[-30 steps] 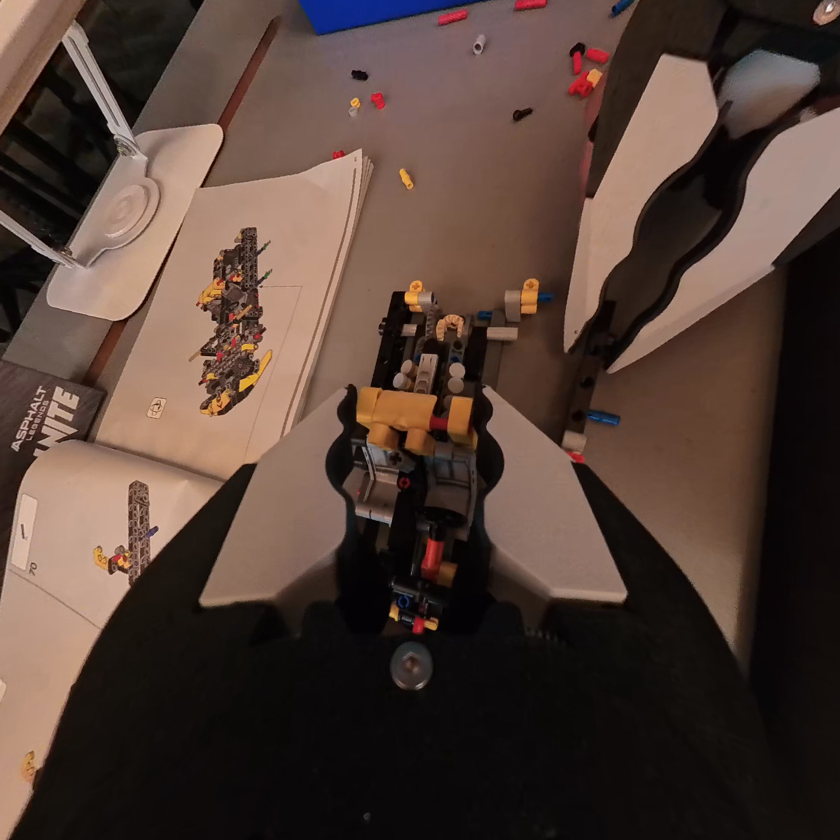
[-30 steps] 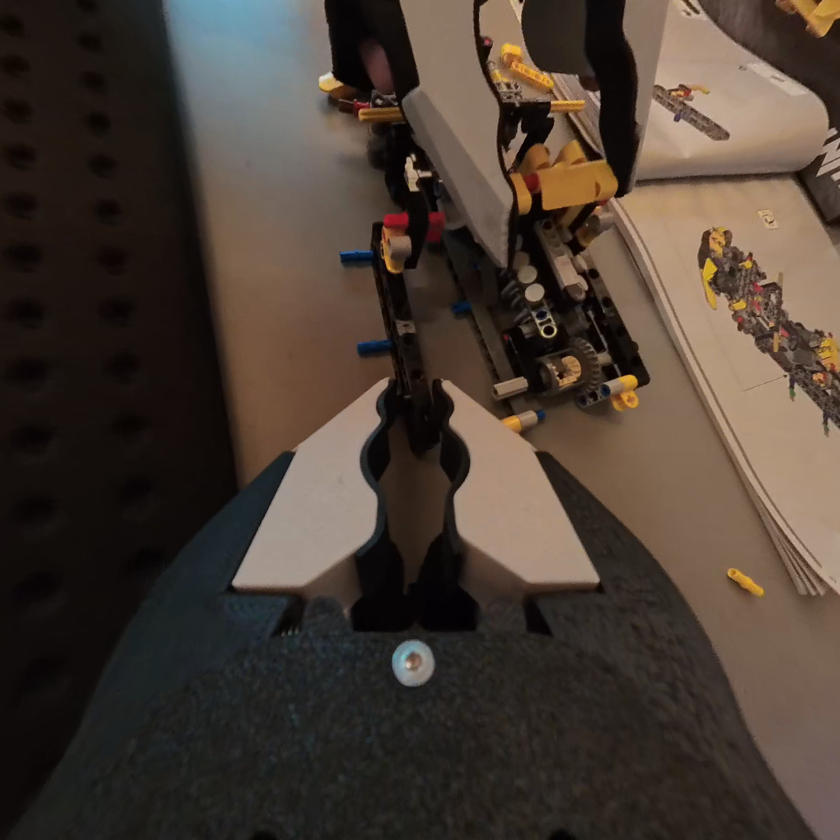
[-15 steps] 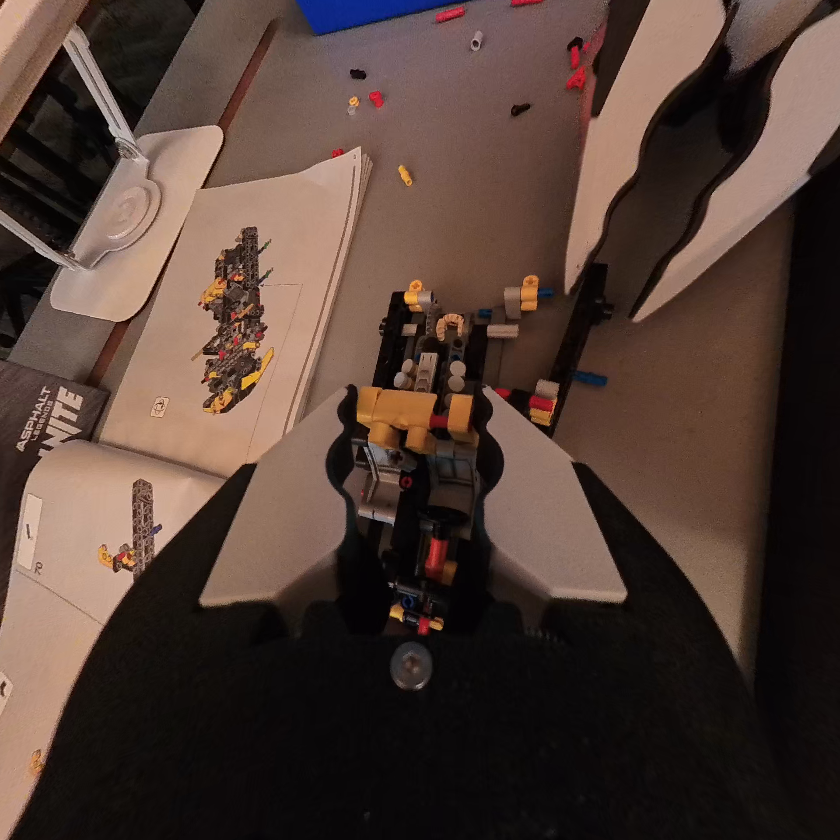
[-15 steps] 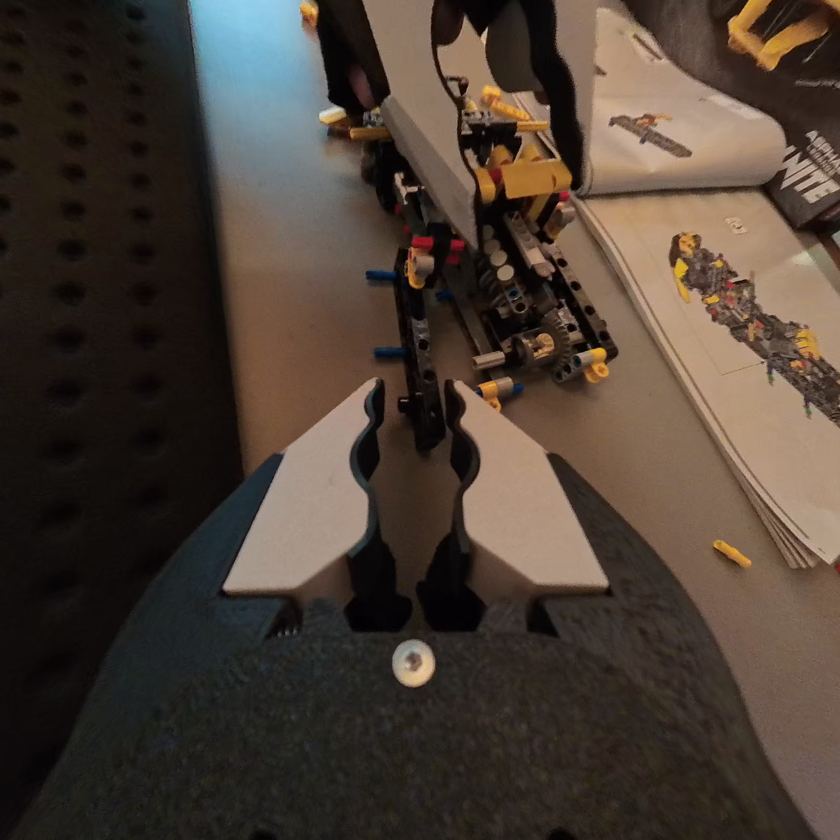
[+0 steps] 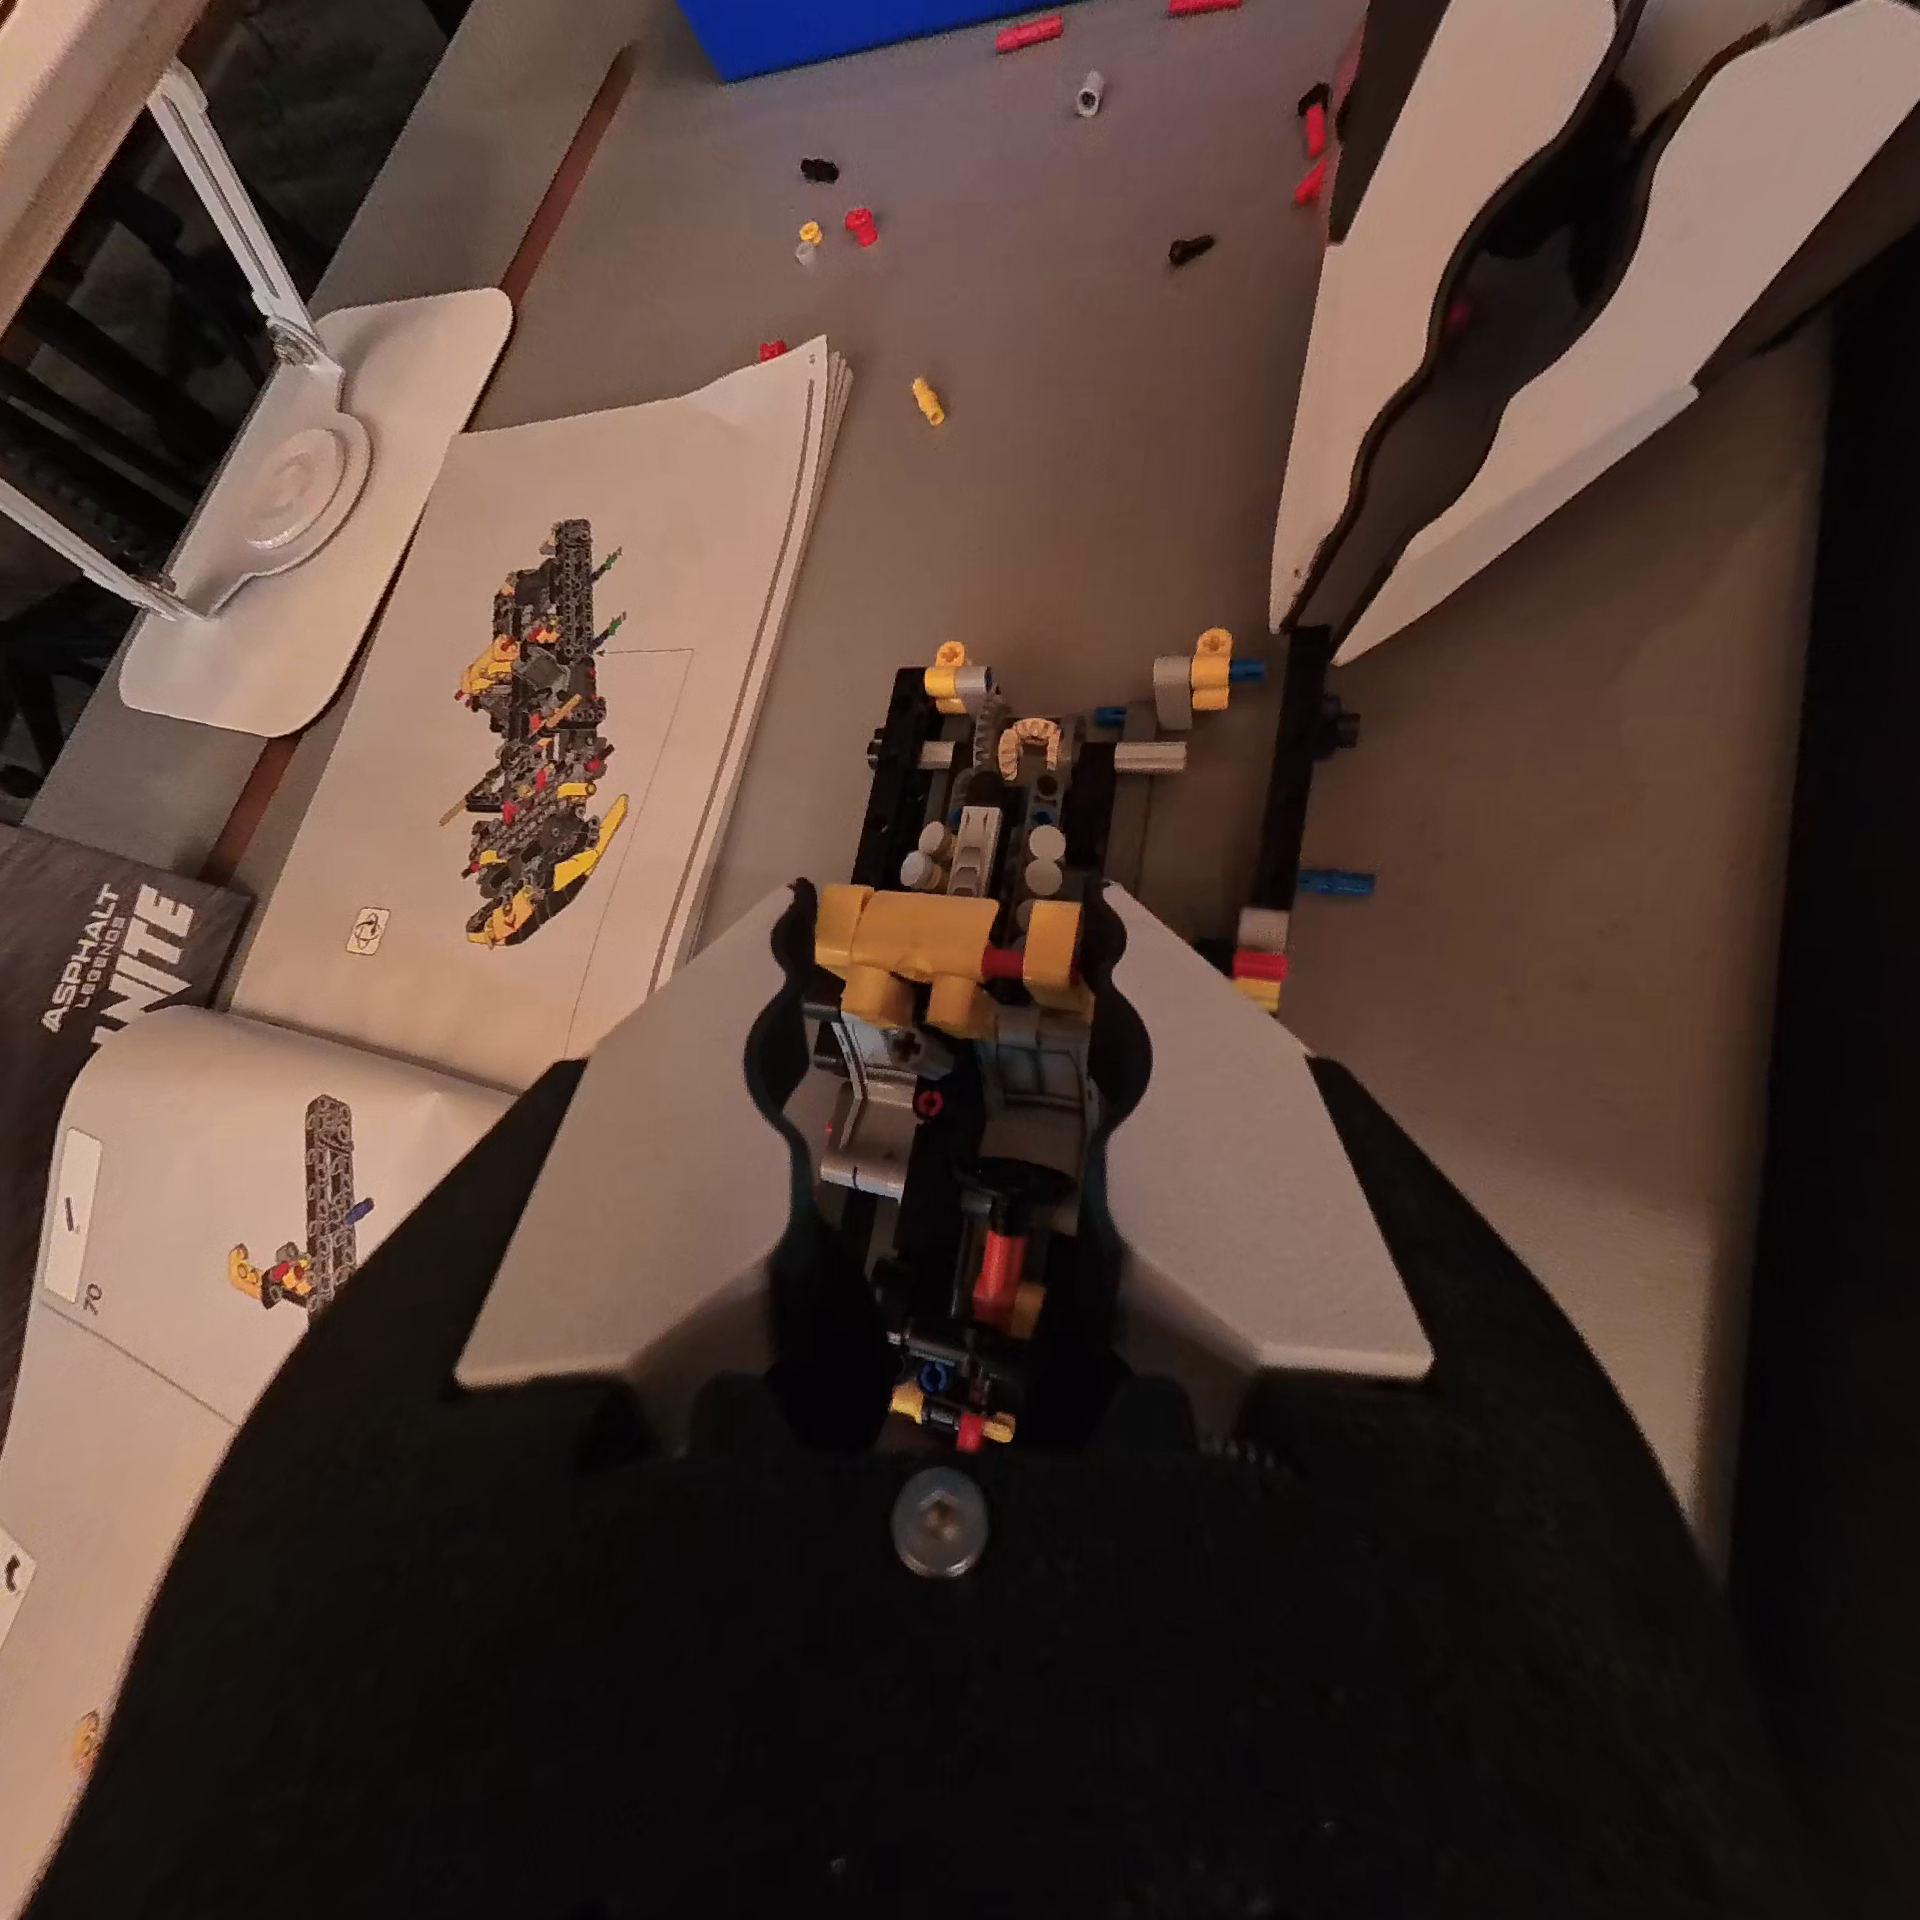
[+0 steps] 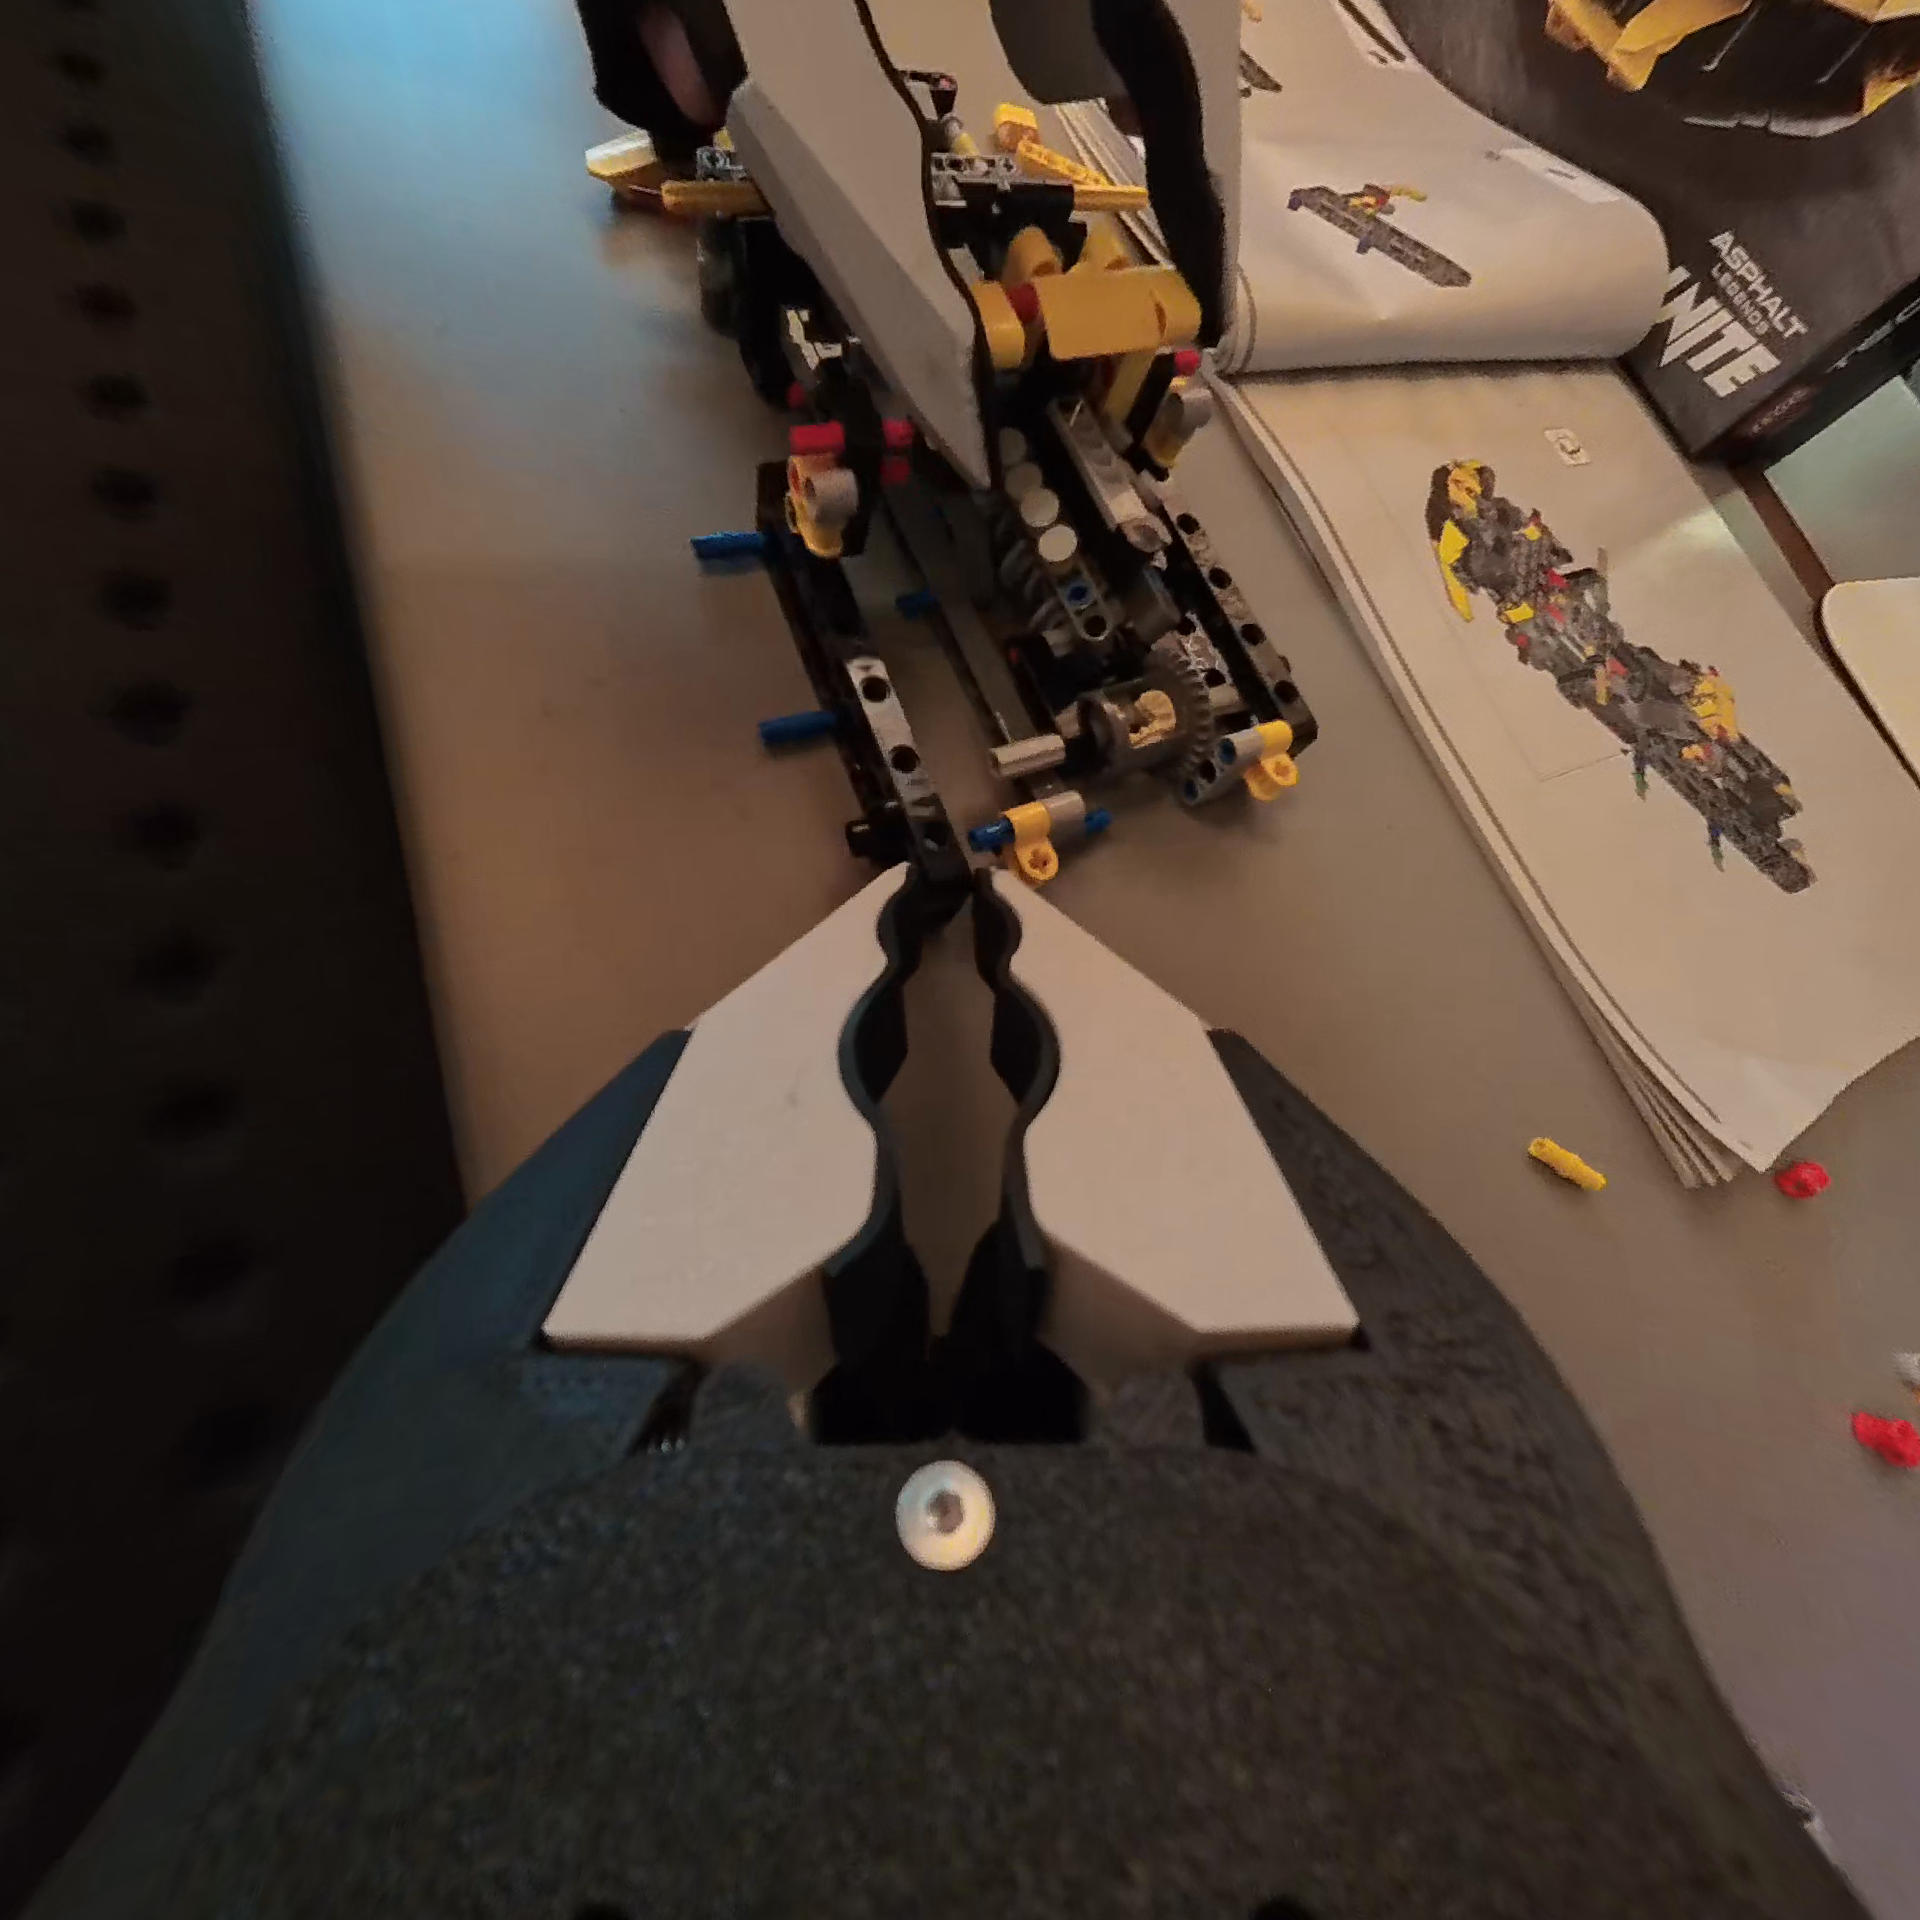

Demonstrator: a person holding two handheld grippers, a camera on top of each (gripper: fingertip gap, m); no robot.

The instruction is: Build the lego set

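Yellow-topped chassis sits clamped in the left hand-held gripper; the right hand-held gripper pinches the black beam.

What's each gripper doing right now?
Left gripper: shut on the chassis.
Right gripper: jaws nearly shut around the end of the black beam; firm grip cannot be told.
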